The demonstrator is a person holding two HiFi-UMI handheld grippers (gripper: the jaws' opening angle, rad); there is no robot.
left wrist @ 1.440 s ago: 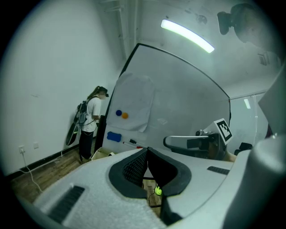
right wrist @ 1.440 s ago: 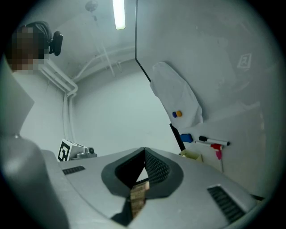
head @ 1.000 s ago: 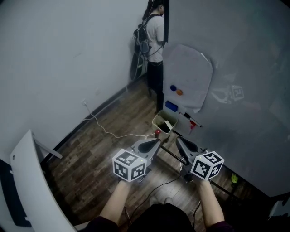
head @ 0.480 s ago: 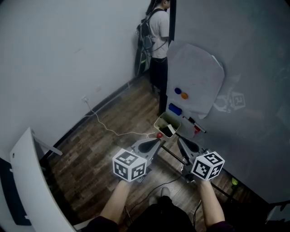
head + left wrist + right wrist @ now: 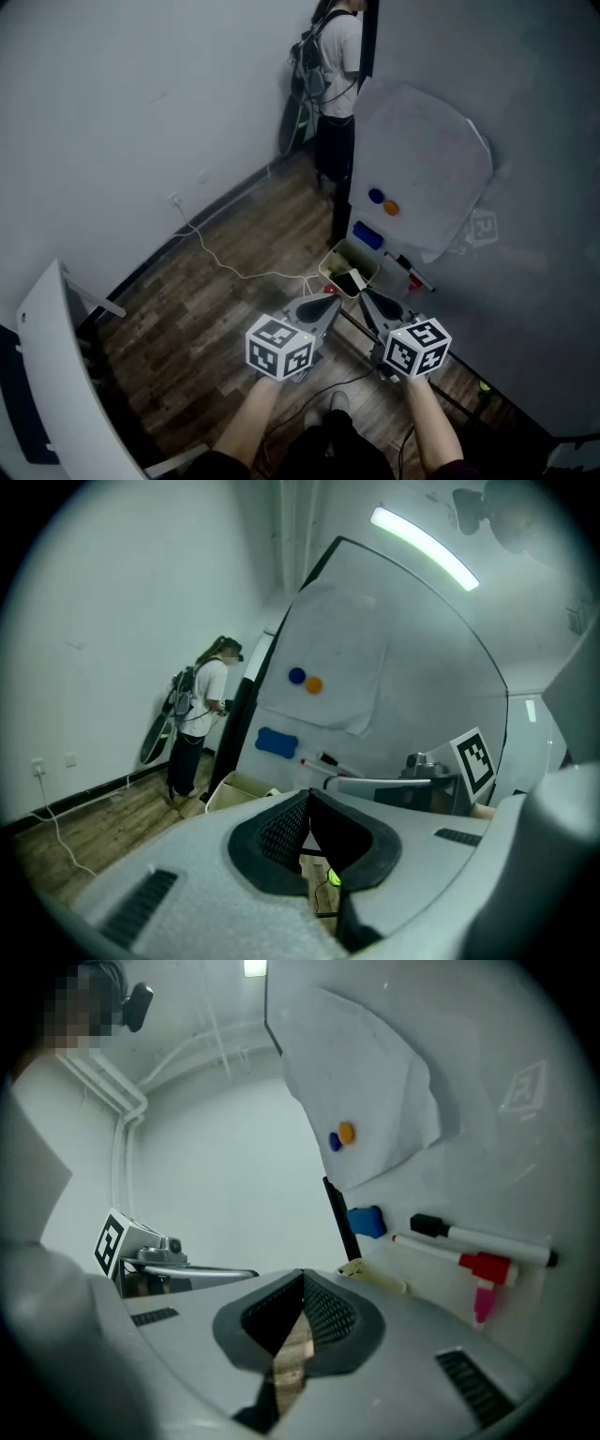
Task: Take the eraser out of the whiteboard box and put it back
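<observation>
**Grippers.** The left gripper (image 5: 307, 795) has its jaws closed tip to tip, with nothing between them. The right gripper (image 5: 303, 1273) is likewise closed and empty. In the head view both sit side by side at lower centre, noses angled toward the open cream cardboard box (image 5: 331, 262) just above them. This is judged an approach posture, not a grasp.

**Task item.** A small white-and-black block (image 5: 352, 280), taken to be the eraser, lies inside the box near its lower edge, untouched.

**Surroundings.** The box sits at the lower edge of the large grey-white whiteboard (image 5: 511, 281), right of centre, presumably to keep supplies within reach. A blue block (image 5: 367, 234) and red and black marker pens (image 5: 409, 271) cling to the board just above the box.

**Status.** Removal has not begun. The jaws must open first.
</observation>
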